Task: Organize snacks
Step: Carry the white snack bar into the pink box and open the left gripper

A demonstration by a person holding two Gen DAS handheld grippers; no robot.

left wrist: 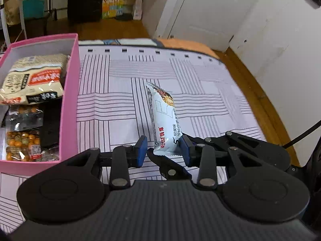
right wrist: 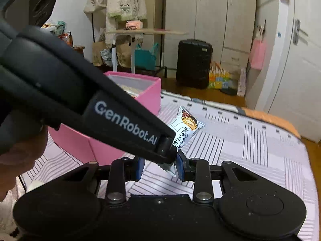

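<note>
Snack packet: the white snack packet is lying out on the striped bed, near the middle and well apart from the box. Its near end is sitting in between my fingers.
Lifted or not: I cannot tell whether that near end is coming off the bed or only resting on it.
Done so far: the pink box is standing at the bed's left edge, and a beige bag and clear packs of orange snacks are already lying inside it.
Left to do: I am judging that this packet is the one waiting to go in; no other loose snack is showing on the bed.
Left fingers: my left gripper is standing partly open. The right-hand pad is touching the packet's edge, while the left-hand pad is staying clear of it with a gap showing, so I am not clamping.
Right fingers: my right gripper is also gaping about as wide. The packet's end is lying against its right-hand pad, and the tip of my left gripper is crowding into the same gap.
Grip: I am judging that neither pair is pinching the packet yet.
</note>
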